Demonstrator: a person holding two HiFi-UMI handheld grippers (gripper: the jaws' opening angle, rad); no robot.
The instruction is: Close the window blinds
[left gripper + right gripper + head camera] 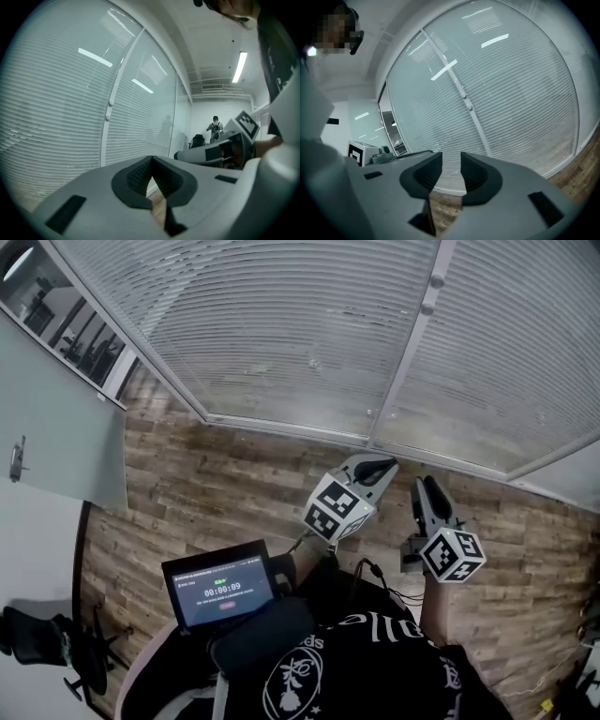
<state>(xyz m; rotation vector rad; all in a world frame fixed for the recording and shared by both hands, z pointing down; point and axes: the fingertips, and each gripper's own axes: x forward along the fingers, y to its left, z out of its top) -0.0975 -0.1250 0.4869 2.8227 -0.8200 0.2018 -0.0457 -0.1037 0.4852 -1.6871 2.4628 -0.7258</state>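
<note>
The window blinds (309, 324) are hanging on the far side of the scene, filling two wide panes split by a pale upright post (412, 343), with their thin slats running in close level lines. Below them a wood-plank floor (216, 484) is showing. Both tools are pointing toward the blinds without touching them. The left tool (380, 467) is sitting with its dark pads pressed together at the tips (151, 164) and pinching nothing. Just to its right, the right tool (427, 488) is holding its pads spread (451, 161); through the gap only the blinds (520, 93) and the floor are showing. Near the person's chest a small screen (223, 592) is glowing, and a black office chair (47, 638) is standing at the near left. In the left gripper view, another person (215, 127) is standing far down the room.
</note>
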